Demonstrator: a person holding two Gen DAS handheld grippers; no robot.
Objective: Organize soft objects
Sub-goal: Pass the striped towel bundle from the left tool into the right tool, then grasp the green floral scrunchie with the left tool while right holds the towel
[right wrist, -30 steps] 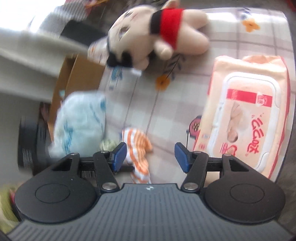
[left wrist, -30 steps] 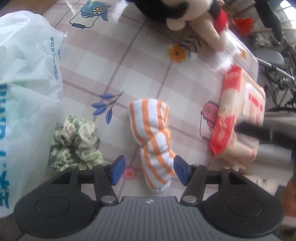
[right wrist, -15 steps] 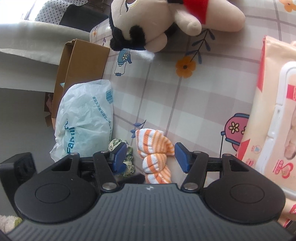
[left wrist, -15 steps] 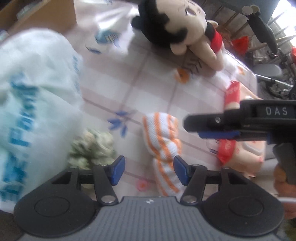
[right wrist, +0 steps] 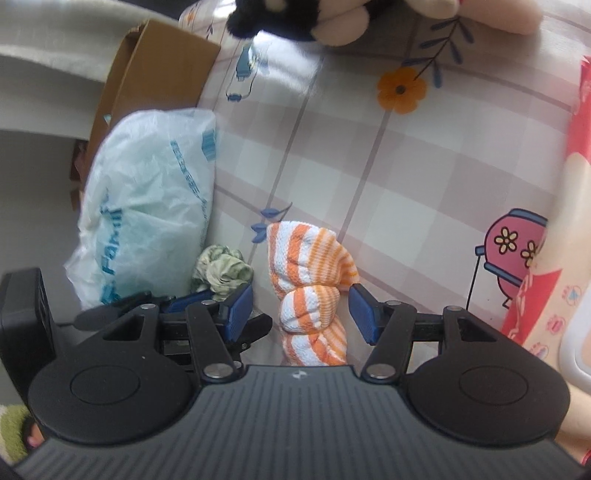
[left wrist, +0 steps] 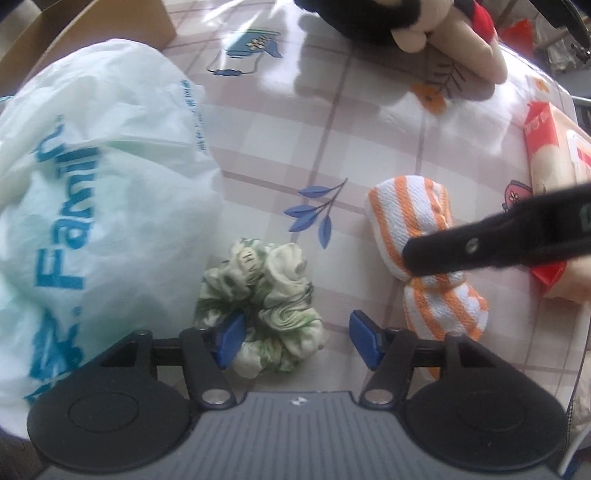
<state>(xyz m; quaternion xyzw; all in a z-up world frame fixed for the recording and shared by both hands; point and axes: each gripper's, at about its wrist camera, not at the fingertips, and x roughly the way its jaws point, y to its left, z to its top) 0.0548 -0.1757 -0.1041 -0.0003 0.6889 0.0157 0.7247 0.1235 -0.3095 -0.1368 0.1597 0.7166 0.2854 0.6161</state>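
A green-and-white scrunchie (left wrist: 266,299) lies on the checked tablecloth (left wrist: 369,147) between the fingers of my left gripper (left wrist: 295,341). Its jaws are closing; the left pad touches the scrunchie and the right pad stands clear. An orange-and-white striped cloth roll (right wrist: 310,295) lies between the pads of my right gripper (right wrist: 301,312), which is open with gaps on both sides. In the left wrist view a black finger (left wrist: 480,247) of the right gripper crosses the striped roll (left wrist: 417,221). The scrunchie (right wrist: 221,271) also shows in the right wrist view.
A white plastic bag with blue print (left wrist: 92,203) lies against the scrunchie's left side. A plush doll (left wrist: 424,29) lies at the far edge, a wet-wipes pack (right wrist: 546,280) to the right. A cardboard box (right wrist: 159,66) stands beyond the bag.
My left gripper has shifted left from the striped roll to over the scrunchie, and its jaws have narrowed a little. The right gripper has come down over the striped roll.
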